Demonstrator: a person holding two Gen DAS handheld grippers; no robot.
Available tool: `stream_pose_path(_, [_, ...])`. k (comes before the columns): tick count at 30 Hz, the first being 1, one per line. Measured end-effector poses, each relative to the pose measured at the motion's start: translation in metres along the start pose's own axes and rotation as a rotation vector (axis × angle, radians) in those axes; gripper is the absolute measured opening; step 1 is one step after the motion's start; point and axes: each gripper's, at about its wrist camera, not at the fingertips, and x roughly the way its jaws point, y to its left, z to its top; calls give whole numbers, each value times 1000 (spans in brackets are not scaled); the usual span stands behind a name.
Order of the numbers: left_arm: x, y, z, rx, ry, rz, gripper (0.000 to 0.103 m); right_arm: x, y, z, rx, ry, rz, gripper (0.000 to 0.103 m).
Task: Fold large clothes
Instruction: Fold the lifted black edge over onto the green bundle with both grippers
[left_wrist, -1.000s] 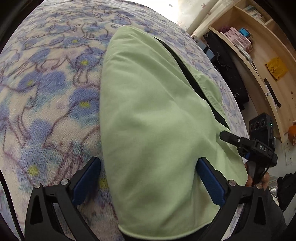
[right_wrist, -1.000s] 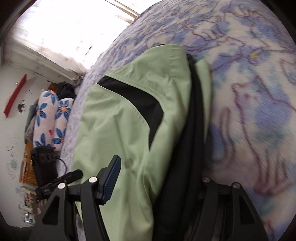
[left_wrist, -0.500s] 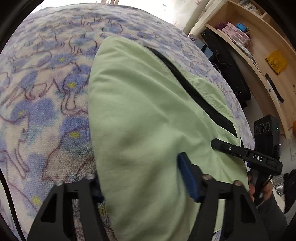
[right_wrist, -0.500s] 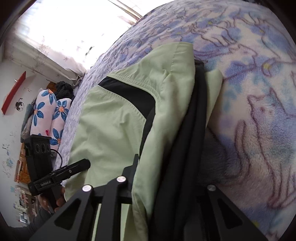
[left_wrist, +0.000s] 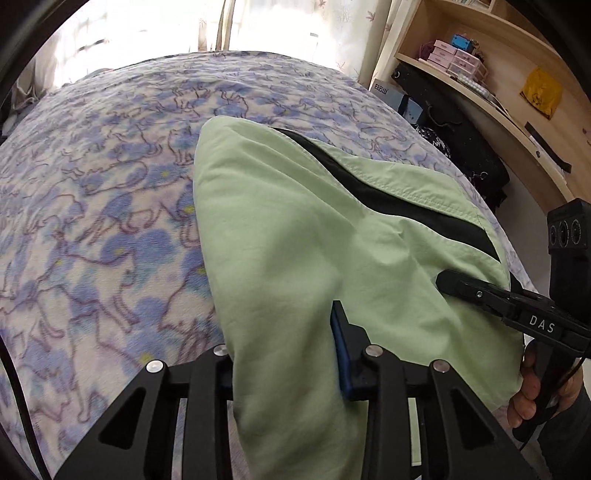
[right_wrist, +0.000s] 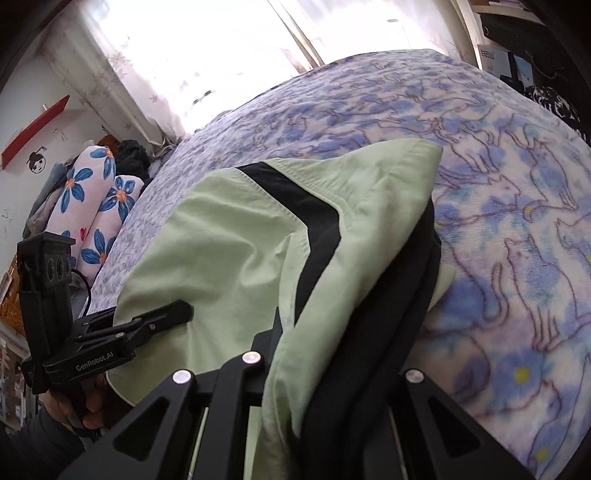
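Green jacket (left_wrist: 295, 236) on bed (left_wrist: 92, 221): near hem gathered between both fingers. Left gripper (left_wrist: 284, 354) and right gripper (right_wrist: 332, 354) each clamped on jacket.

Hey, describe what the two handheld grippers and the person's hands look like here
Both are matte black plastic with cut-out triangular finger arms and silver screws. The left gripper has blue finger pads; in the right wrist view its side reads GenRobot.AI and a thin black cable trails from its camera block. The right gripper reads DAS, seen from the left. Bare hands grip the handles, with dark sleeves.
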Motion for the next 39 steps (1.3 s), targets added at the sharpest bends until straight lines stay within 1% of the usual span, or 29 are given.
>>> stream_pose_path(5, [-43, 27, -7, -2, -22, 31, 31, -3, 44, -3, -54, -14, 22, 10])
stream_pose_path(8, [-75, 50, -12, -2, -47, 62, 31, 1, 78, -1, -86, -24, 46, 10])
stream_pose_path(11, [-106, 81, -13, -11, -70, 93, 31, 10, 111, 5, -106, -27, 85, 10])
stream_pose_path(16, [-154, 147, -9, -38, -97, 159, 31, 41, 173, 19, -160, -20, 141, 10])
stream_pose_path(21, [-184, 221, 10, -54, -116, 215, 31, 83, 234, 42, -194, -15, 185, 10])
stream_pose_path(23, [-189, 251, 22, -53, -120, 234, 31, 106, 257, 56, -203, -20, 196, 10])
stream_pose_path(25, [-192, 285, 40, -41, -121, 257, 31, 125, 271, 68, -199, -24, 207, 10])
stream_pose_path(29, [-184, 337, 75, -8, -125, 286, 31, 170, 293, 96, -160, -33, 236, 10])
stream_pose_path(31, [-175, 369, 96, -1, -130, 290, 31, 192, 301, 109, -153, -44, 242, 10])
stream_pose_path(32, [-170, 378, 103, -4, -133, 289, 31, 203, 303, 117, -147, -51, 249, 10])
stream_pose_path(34, [-158, 407, 120, 14, -135, 295, 31, 224, 307, 129, -127, -66, 262, 10])
stream_pose_path(36, [-143, 427, 134, 43, -129, 306, 32, 248, 309, 140, -108, -74, 272, 10])
stream_pose_path(39, [-114, 455, 150, 58, -105, 300, 33, 286, 301, 147, -77, -79, 270, 10])
